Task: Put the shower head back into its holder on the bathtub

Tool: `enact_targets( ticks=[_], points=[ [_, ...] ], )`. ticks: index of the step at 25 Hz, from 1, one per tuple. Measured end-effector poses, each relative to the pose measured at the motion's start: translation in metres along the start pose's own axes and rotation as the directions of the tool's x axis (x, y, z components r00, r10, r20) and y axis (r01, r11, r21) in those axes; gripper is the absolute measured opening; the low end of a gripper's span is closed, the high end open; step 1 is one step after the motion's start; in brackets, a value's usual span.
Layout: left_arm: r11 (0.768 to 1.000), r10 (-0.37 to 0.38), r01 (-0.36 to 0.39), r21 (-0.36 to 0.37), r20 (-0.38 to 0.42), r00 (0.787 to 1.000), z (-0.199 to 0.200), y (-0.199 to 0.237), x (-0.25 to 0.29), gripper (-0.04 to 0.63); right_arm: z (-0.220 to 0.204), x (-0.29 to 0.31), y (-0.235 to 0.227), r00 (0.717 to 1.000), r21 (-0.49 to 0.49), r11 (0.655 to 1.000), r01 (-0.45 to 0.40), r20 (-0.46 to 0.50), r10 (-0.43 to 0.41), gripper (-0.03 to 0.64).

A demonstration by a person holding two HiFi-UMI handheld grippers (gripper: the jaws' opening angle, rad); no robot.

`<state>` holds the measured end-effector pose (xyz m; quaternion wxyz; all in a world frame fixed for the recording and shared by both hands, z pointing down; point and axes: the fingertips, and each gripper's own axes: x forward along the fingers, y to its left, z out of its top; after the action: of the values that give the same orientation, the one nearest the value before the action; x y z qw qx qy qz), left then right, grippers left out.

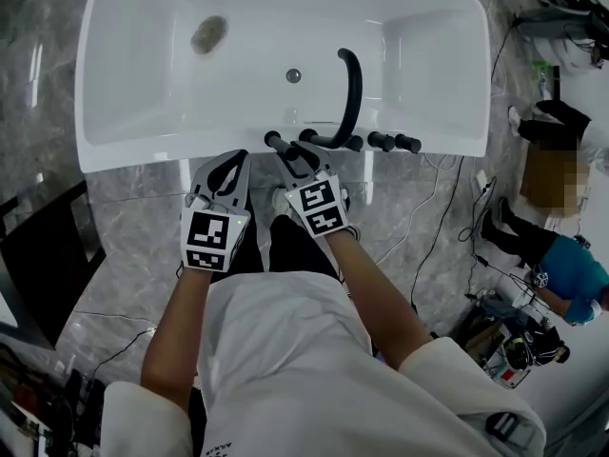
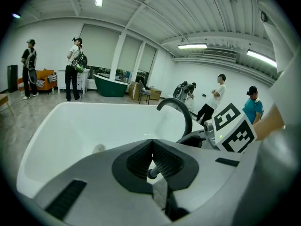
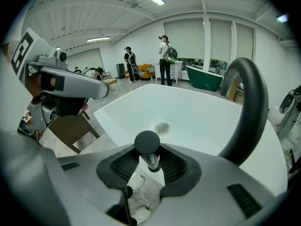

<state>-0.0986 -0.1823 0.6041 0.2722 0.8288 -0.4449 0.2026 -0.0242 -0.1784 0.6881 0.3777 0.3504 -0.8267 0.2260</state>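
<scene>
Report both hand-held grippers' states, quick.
Left hand-held gripper: closed, tips together, nothing held.
Right hand-held gripper: closed on the shower head.

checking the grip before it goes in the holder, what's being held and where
The right gripper holds the shower head by its neck, just under the round black top.
</scene>
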Motion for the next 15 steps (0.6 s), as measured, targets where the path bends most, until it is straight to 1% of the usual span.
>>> enact_targets(
  ticks=[8,12,15],
  points=[
    [1.0,0.012,-0.012,0.0,-0.005,1.0,-0.0017,0.0013,-0.0066,0.012,-0.0023,0.0073,0.0042,1.0,-0.034,0.999,-0.005,-0.021,0.004,0.144],
    [1.0,0.018,-0.018,0.016,-0.007,1.0,-0.0009,-0.0011,-0.0077,0.012,0.0004,0.0092,0.0034,1.0,-0.044,0.999,-0.002,-0.007,0.002,0.144],
    [0.999,0.026,-0.026,0.02,-0.002,1.0,0.0017,-0.0019,-0.0104,0.012,0.0005,0.0116,0.0039,1.0,-0.045,0.999,-0.011,-0.018,0.01,0.146]
  ],
)
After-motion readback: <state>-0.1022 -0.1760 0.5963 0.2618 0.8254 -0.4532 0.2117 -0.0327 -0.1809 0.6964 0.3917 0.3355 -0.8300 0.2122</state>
